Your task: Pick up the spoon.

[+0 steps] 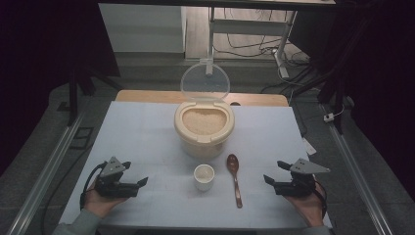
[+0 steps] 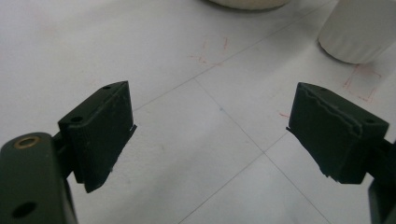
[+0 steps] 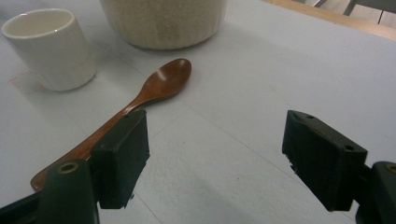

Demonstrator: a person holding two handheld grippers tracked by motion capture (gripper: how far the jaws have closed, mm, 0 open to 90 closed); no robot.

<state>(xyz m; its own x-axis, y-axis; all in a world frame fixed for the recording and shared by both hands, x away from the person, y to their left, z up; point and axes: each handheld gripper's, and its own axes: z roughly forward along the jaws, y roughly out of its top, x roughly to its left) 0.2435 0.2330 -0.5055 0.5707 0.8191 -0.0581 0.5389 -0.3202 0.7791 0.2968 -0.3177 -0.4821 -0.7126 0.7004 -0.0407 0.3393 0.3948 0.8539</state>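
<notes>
Wooden spoon [image 1: 234, 177] lies at 9 o'clock from your right gripper [image 1: 270, 182], handy for scooping rice [image 1: 204, 121] into the cup [image 1: 204, 176], while both it and the left gripper [image 1: 138, 184] sit wide open, empty.

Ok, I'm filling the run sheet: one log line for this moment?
left gripper: open, empty | right gripper: open, empty | brown wooden spoon: flat on table | small white cup: upright | cream rice container: lid up

I can't read any words or numbers, just faint red pen marks on the surface [image 2: 219, 60] near the cup [image 2: 359, 28].
</notes>
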